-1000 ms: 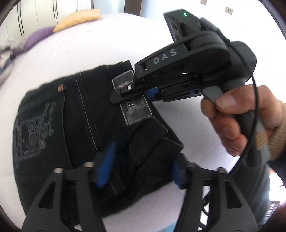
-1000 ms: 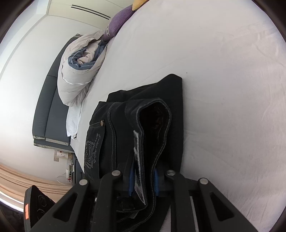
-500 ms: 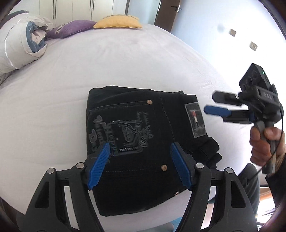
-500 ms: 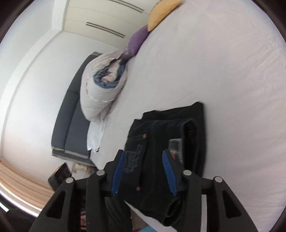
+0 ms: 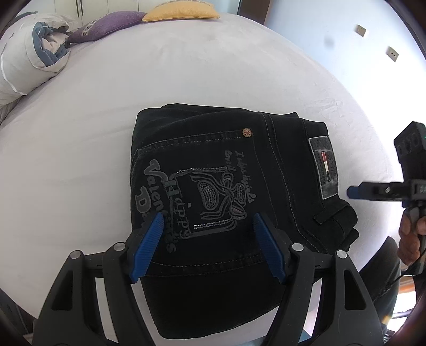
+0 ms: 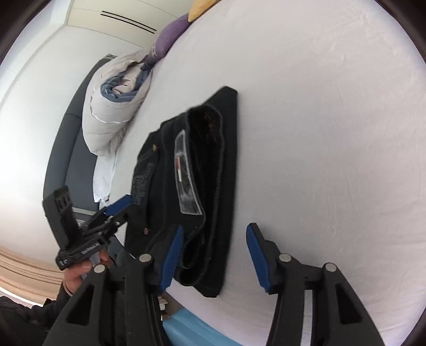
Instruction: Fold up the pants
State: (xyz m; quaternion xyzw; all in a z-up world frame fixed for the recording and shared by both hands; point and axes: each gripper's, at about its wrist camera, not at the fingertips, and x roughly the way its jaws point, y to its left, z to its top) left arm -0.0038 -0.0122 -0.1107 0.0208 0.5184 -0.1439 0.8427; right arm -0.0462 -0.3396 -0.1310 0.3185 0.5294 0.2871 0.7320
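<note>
The black jeans (image 5: 213, 191) lie folded in a compact stack on the white bed (image 5: 159, 79), back pocket print and grey waistband label up. My left gripper (image 5: 207, 247) is open and empty, hovering above the near edge of the stack. My right gripper (image 6: 213, 255) is open and empty, just off the waistband end of the jeans (image 6: 191, 186). In the left wrist view the right gripper (image 5: 354, 192) shows at the right, beside the label. In the right wrist view the left gripper (image 6: 117, 207) shows at the left of the stack.
A rolled grey and blue duvet (image 5: 29, 64) lies at the far left of the bed, with a purple pillow (image 5: 106, 24) and a yellow pillow (image 5: 181, 13) behind it. A dark headboard (image 6: 66, 149) runs along the bed's side. The bed edge is close below the jeans.
Both grippers have let go of the jeans and opened. Both pulled back from the stack, which now lies flat and folded on the bed.
</note>
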